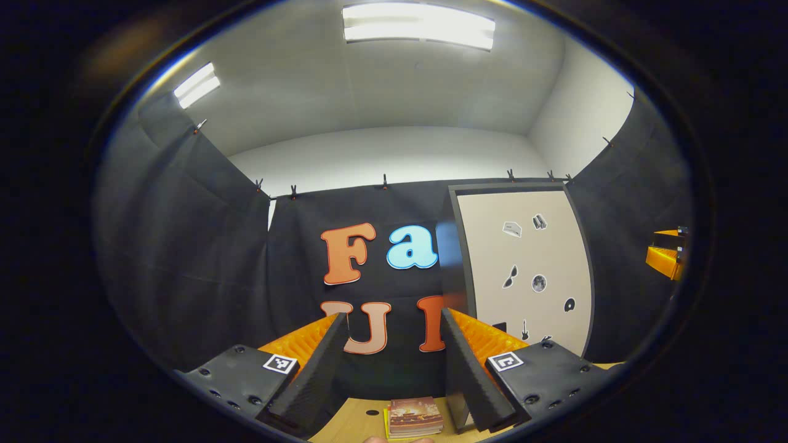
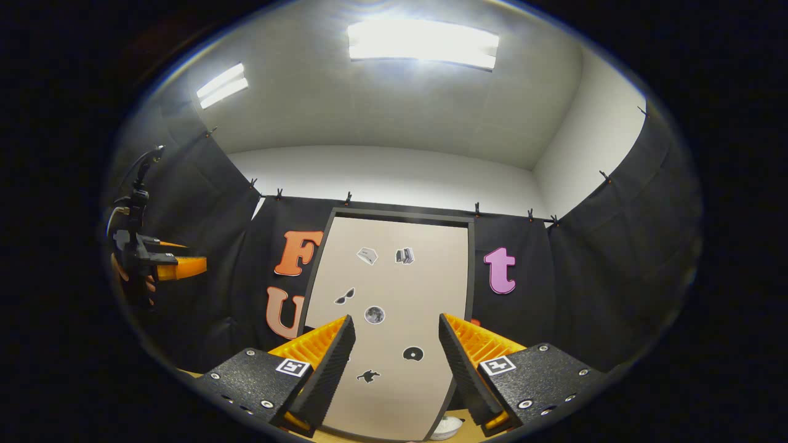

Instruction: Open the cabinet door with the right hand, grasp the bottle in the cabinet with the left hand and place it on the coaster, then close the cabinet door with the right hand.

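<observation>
Low in the left gripper view, the left gripper (image 1: 394, 363) gapes empty above a small book (image 1: 415, 417) on the wooden table (image 1: 357, 424); the cabinet door (image 1: 523, 271) stands closed at right. Centred in the right gripper view, the right gripper (image 2: 397, 369) is spread wide, empty, facing that door (image 2: 394, 295); the other gripper (image 2: 175, 266) shows at far left.

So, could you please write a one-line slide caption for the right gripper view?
Open right gripper faces the closed, sticker-dotted cabinet door, the left gripper off to the side.

No legible text; book (image 1: 415, 417) cover prob. blurred.
</observation>
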